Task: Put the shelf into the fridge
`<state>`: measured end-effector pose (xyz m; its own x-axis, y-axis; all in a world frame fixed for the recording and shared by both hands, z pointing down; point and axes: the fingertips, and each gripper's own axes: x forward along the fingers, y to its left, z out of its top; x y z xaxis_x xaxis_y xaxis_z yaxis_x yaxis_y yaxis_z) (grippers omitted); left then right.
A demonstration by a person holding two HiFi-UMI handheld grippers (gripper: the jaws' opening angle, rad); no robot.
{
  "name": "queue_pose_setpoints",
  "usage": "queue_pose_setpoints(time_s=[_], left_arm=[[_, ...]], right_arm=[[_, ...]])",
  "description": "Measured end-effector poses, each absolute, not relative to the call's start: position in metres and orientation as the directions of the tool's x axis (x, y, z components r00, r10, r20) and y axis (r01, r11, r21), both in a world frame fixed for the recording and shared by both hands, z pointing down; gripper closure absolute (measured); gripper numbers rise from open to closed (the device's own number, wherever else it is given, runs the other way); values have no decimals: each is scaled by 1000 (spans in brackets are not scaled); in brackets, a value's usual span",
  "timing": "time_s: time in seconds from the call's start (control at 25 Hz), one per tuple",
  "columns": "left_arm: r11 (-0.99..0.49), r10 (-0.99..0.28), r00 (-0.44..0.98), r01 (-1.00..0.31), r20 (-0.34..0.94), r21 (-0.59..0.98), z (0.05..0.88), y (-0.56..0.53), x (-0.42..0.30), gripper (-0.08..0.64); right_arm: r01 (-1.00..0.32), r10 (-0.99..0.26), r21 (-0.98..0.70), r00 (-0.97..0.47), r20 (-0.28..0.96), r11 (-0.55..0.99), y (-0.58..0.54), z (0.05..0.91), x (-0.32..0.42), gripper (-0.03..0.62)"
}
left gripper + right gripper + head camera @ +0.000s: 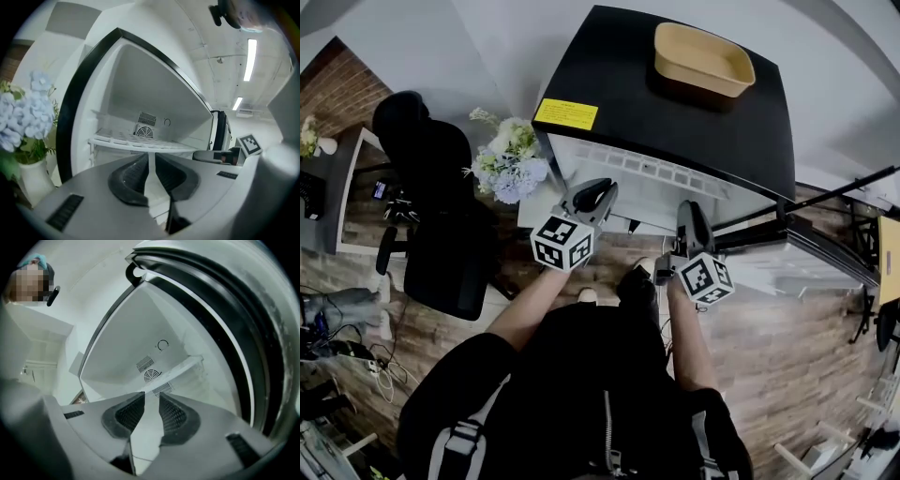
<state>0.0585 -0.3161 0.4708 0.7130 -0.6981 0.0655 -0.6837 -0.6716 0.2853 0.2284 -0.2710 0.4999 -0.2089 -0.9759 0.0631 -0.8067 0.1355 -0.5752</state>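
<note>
- The shelf [140, 142] sits inside the fridge [609, 84], straight ahead of the 2 tools, its long axis across the opening.
- The left tool [149, 157] is nearly closed and empty; the right tool [151, 397] is parted and empty.
</note>
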Motion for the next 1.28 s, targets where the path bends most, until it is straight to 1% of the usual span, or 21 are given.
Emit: queue_pose_setpoints(time_s=[0.12, 0.28, 0.32, 0.56, 0.76, 1.0, 1.28], left_arm=[[-672, -708, 701, -706, 82, 224, 469, -307, 51, 506], [-676, -714, 694, -717, 87, 172, 467, -293, 43, 511], [-677, -715, 694, -718, 88, 165, 467, -290, 41, 511], [-689, -709, 698, -715, 99, 116, 469, -268, 35, 511], [-700, -699, 709, -705, 89, 120, 469, -258, 31, 511], [-709, -695, 713, -701, 91, 77, 468, -253, 32, 511], [-713, -691, 718, -696, 90, 82, 469, -249, 33, 511]], right_arm=[[-844, -971, -516, -221, 89, 145, -258, 500, 222, 522], [-901, -968, -404, -221, 120, 156, -240, 499, 216, 581], [-912, -968, -379, -218, 125, 156, -236, 498, 216, 586], [-950, -970, -273, -196, 144, 151, -210, 498, 212, 586], [-964, -975, -226, -176, 138, 143, -195, 498, 209, 586], [-969, -978, -200, -170, 122, 143, -191, 491, 206, 586], [-968, -978, -200, -174, 112, 149, -190, 487, 204, 586]])
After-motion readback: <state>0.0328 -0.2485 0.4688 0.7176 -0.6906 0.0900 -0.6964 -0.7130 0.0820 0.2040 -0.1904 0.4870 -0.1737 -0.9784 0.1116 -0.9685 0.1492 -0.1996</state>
